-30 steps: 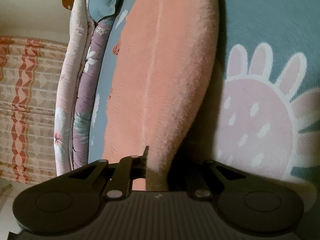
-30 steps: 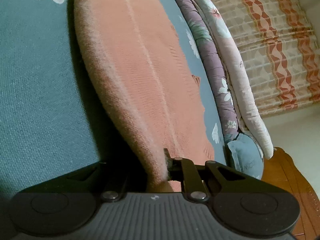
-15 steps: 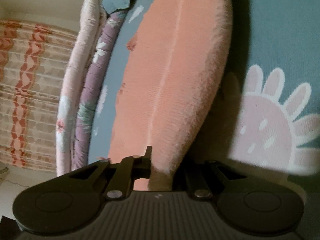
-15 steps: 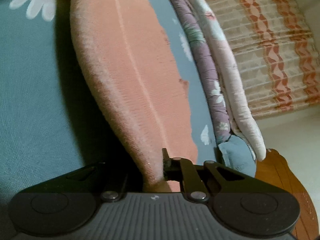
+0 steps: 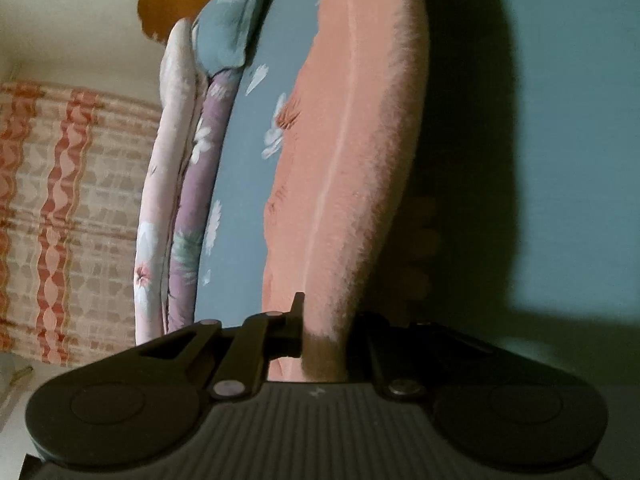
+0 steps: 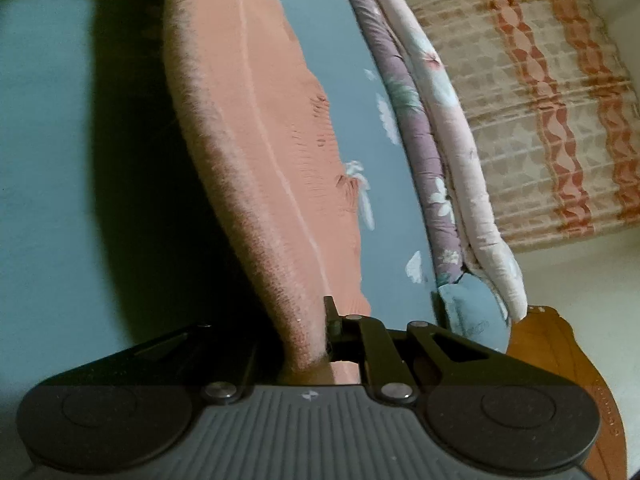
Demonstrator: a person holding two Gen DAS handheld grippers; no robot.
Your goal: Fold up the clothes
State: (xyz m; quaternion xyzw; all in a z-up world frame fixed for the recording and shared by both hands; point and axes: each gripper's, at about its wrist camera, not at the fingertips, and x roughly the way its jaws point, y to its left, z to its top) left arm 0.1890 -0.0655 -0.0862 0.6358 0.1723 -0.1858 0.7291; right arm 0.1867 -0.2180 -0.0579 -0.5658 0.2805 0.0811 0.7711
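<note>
A fuzzy salmon-pink garment (image 5: 352, 152) stretches away from me over a teal bedspread (image 5: 560, 120). My left gripper (image 5: 320, 336) is shut on the garment's near edge, which is lifted off the bed and throws a broad dark shadow to the right. In the right wrist view the same pink garment (image 6: 256, 128) runs up and to the left, and my right gripper (image 6: 312, 340) is shut on its near edge. The far part of the garment lies flat on the teal bedspread (image 6: 48, 128). The fingertips are mostly buried in the cloth.
Folded quilts in lilac and pale pink (image 5: 176, 184) line the bed's edge, with a teal pillow corner (image 5: 228, 28) beyond. A red-patterned mat (image 6: 552, 100) leans by the cream wall. A wooden bed end (image 6: 560, 352) sits at the lower right.
Both grippers have lifted and carried the garment's edge across the bed; the big flower print has left the left wrist view, and the shadow under the cloth has grown.
</note>
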